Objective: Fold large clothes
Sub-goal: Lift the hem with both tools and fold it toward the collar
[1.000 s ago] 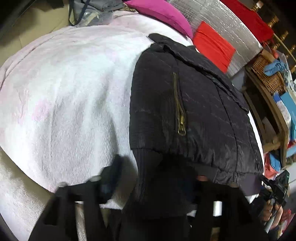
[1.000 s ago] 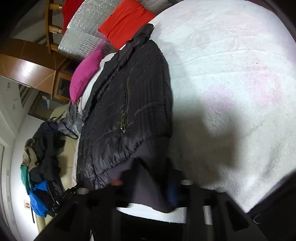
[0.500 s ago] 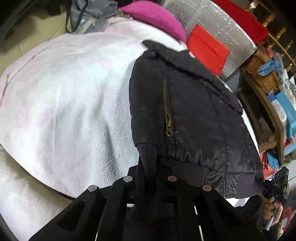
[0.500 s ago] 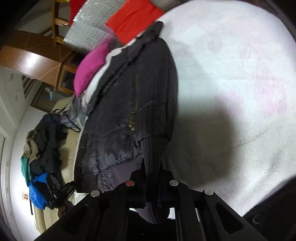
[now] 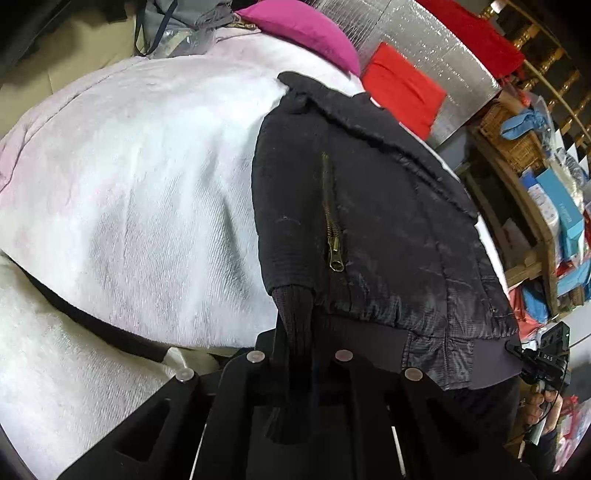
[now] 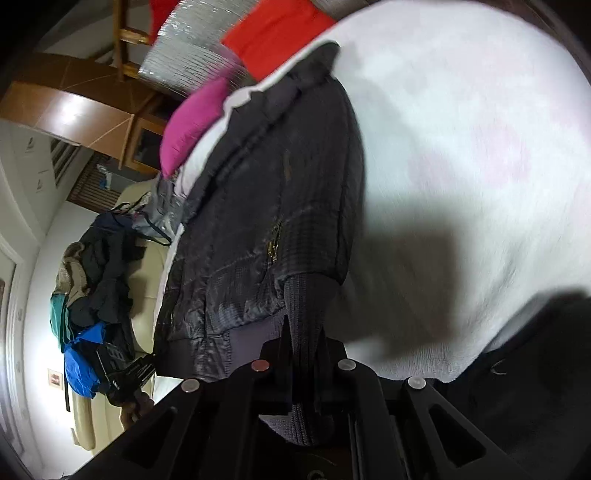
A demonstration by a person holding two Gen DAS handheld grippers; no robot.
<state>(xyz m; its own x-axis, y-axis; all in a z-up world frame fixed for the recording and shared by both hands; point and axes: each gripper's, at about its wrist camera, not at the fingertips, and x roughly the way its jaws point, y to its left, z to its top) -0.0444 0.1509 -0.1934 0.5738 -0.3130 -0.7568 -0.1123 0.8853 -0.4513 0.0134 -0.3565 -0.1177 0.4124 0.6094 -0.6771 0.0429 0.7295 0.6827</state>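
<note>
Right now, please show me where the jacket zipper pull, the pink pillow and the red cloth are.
zipper pull (image 5: pixel 335 254), left wrist view, on the brass slider.
pink pillow (image 5: pixel 306 31), left wrist view, on its middle.
red cloth (image 5: pixel 402 90), left wrist view, on its flat front.

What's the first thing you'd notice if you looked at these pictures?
A big black jacket with a brass zipper lies on a white blanket, filling the middle of both views. Each gripper, left and right, is shut on a ribbed cuff at the jacket's near edge. Behind it sit a bright pink pillow and a red cushion.
</note>
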